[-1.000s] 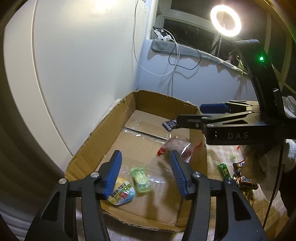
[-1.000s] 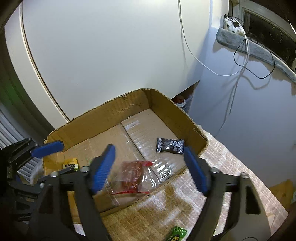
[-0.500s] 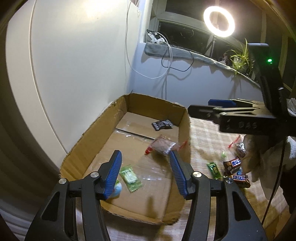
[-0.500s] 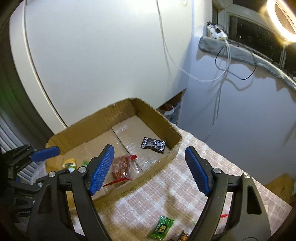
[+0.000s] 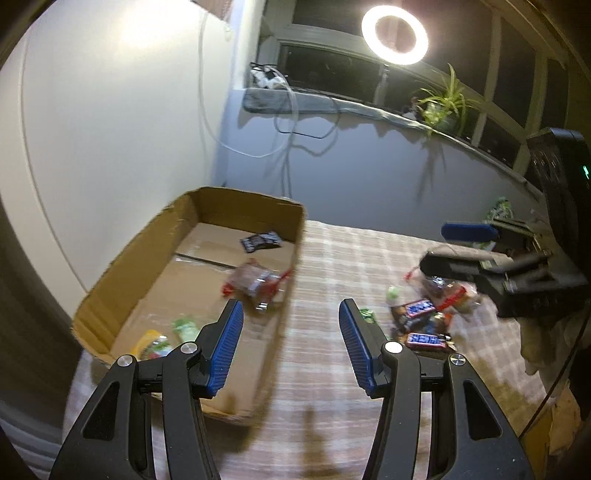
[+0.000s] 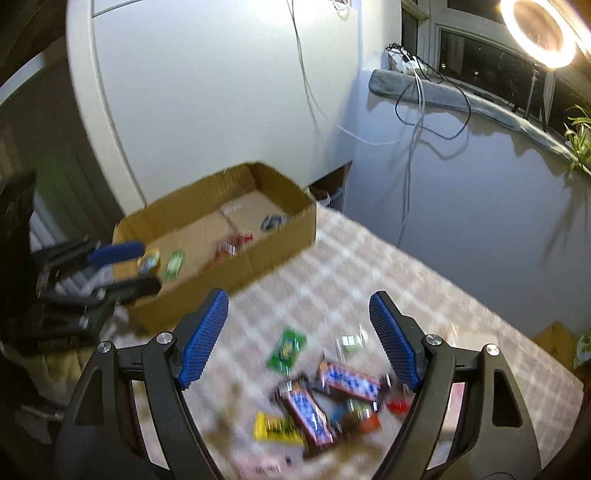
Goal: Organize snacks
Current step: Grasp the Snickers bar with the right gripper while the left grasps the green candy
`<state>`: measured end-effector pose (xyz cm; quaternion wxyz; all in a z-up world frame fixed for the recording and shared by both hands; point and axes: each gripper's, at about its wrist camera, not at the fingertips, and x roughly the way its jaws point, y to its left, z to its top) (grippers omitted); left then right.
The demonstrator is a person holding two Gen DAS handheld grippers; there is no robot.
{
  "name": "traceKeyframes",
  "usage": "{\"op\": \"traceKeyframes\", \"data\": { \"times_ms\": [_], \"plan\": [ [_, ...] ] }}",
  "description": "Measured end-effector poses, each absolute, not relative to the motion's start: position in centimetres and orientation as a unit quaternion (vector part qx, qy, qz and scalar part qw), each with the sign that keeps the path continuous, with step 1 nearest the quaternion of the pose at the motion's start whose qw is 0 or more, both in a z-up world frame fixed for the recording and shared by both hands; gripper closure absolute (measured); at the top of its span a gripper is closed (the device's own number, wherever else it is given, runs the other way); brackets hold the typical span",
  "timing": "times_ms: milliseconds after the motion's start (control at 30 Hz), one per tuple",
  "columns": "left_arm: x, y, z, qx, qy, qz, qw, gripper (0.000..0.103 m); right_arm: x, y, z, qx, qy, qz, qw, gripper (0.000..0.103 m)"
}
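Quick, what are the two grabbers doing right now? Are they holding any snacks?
Left gripper: open, nothing between its fingers.
Right gripper: open wide and empty, above the pile of candy bars.

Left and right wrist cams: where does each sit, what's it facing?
Left wrist: on the left claw, tilted down over the cardboard box edge and checked cloth; own open fingers show, right claw at right.
Right wrist: on the right claw, tilted down at the snack pile; own open fingers, left claw at left.
Shared: box, pile, ring light.
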<state>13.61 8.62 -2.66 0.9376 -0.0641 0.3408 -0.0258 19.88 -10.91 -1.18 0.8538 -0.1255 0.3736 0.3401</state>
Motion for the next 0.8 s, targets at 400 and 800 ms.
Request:
{"op": "traceKeyframes", "data": {
  "times_ms": [400,800],
  "plan": [
    [15.0,2.6,-5.0,-0.047,0.376,-0.075,0.922,0.067,16.4,-15.3,-5.4,-0.166,0.411,0.366,0.819,0.027],
    [19.2,0.5,-8.1,-0.056,0.438,-0.089,0.893,0.077,18.1,-14.3,-9.2,-0.173,0.449,0.397,0.782,0.053]
  ]
}}
